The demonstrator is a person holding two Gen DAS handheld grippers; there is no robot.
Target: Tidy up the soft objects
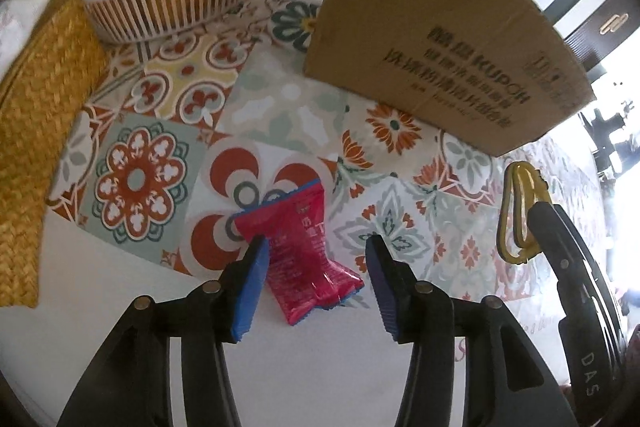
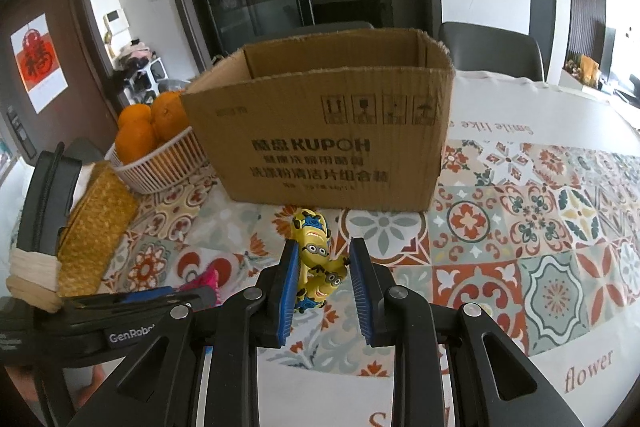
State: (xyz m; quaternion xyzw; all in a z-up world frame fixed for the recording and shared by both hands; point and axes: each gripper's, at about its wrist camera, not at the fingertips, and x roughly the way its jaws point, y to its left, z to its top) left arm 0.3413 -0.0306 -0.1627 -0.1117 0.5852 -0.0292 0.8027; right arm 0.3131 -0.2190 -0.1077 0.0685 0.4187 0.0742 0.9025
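A pink-red sealed packet (image 1: 304,247) lies flat on the patterned tablecloth. My left gripper (image 1: 318,245) points down over it, open; the packet lies nearer the left pad and the right pad stands clear of it. In the right wrist view my right gripper (image 2: 324,243) is shut on a yellow minion toy (image 2: 316,255), which sits between the blue pads just above the cloth. The same toy (image 1: 520,211) shows at the right of the left wrist view. An open cardboard box (image 2: 320,131) stands just beyond the toy, and its side (image 1: 432,47) rises behind the packet.
A white slatted basket (image 1: 172,3) of oranges stands left of the box. A yellow woven mat (image 1: 40,115) lies along the left edge. The left gripper's body (image 2: 140,307) fills the lower left of the right wrist view. Chairs and a dark cabinet stand behind the table.
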